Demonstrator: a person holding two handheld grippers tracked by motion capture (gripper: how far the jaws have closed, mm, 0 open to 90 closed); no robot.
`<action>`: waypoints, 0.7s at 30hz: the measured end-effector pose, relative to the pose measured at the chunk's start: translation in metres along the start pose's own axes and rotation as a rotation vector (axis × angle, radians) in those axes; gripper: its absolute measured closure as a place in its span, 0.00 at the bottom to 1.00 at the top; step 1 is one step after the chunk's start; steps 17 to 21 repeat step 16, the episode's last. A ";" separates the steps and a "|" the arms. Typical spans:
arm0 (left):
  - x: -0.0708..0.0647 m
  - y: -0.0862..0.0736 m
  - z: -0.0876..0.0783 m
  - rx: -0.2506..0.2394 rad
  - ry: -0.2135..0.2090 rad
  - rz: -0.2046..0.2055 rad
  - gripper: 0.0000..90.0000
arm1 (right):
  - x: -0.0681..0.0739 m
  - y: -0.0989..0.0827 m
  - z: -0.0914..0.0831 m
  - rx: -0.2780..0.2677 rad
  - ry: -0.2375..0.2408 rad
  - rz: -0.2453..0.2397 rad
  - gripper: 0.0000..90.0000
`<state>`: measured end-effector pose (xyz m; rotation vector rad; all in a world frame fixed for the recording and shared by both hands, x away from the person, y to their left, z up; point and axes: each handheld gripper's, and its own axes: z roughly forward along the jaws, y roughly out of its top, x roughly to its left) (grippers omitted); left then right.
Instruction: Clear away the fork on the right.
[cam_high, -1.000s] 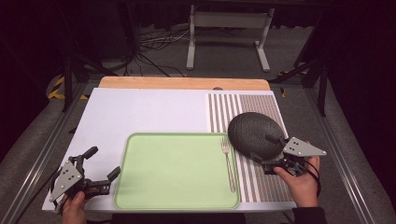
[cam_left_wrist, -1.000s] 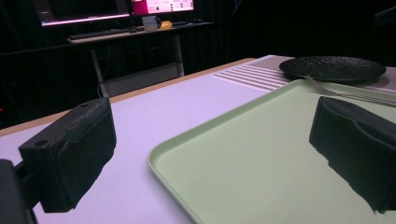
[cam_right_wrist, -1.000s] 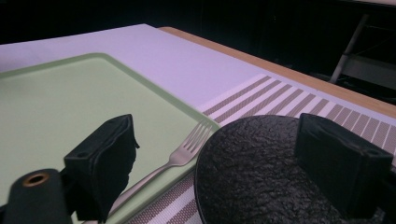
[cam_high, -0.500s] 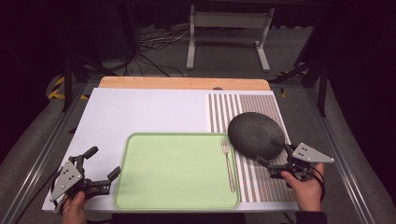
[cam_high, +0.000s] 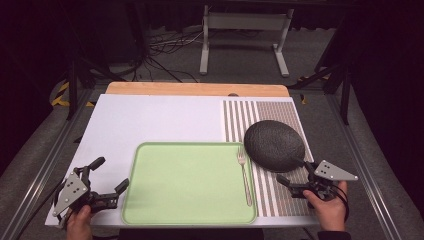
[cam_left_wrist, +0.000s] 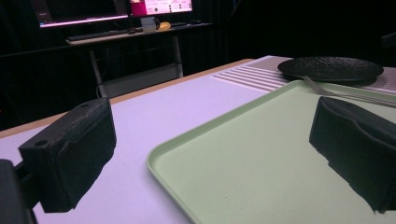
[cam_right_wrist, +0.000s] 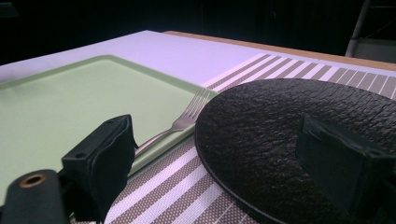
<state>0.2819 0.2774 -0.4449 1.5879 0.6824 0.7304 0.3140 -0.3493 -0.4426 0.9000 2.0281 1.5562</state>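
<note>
Hands sit low at the near counter (cam_high: 150, 115) edge: left tool (cam_high: 111, 176) released, jaws spread wide at the green tray's (cam_high: 185, 182) near-left corner; right tool (cam_high: 295, 172) also released, jaws apart at the near rim of the black plate (cam_high: 274, 145), gripping nothing. Count: one tray, one plate on the striped mat (cam_high: 280, 112), one fork (cam_high: 244, 172) along the tray's right edge, two tools.

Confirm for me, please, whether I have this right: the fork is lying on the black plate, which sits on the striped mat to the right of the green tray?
Not quite. The fork lies along the right edge of the green tray, not on the black plate. The high view shows this; the plate does sit on the striped mat right of the tray.
</note>
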 end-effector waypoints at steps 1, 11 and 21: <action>0.000 0.000 0.000 0.000 0.000 0.000 0.01 | 0.000 0.000 0.000 0.005 0.003 -0.005 0.11; 0.000 0.000 0.000 -0.002 0.001 -0.001 0.01 | 0.001 -0.003 0.005 0.030 0.011 -0.001 0.06; 0.000 0.000 0.000 -0.002 0.003 -0.004 0.01 | 0.000 -0.004 0.004 0.026 0.000 0.003 0.06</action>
